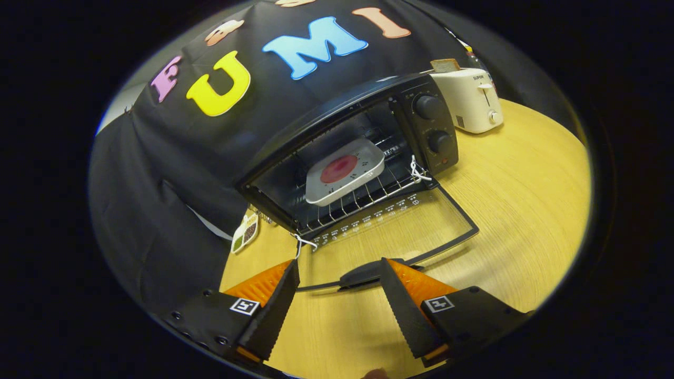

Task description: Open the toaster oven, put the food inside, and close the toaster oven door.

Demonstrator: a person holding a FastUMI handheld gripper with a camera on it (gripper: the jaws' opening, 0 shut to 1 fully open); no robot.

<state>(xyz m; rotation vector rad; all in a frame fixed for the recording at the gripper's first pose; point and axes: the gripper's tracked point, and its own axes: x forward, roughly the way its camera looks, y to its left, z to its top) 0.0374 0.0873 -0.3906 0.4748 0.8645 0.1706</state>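
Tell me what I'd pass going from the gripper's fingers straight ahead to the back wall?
Open gripper → door handle between the fingertips → glass door lying flat on the table → wire rack → white tray with the red food → black cloth wall.

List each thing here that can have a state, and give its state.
Toaster oven: open.
Oven door: folded down flat, handle between the fingers, not gripped.
Wire rack: inside the oven, carrying the dish.
Dish of food: inside, on the rack.
Pop-up toaster: a slice of toast standing up in it.
Gripper: open.
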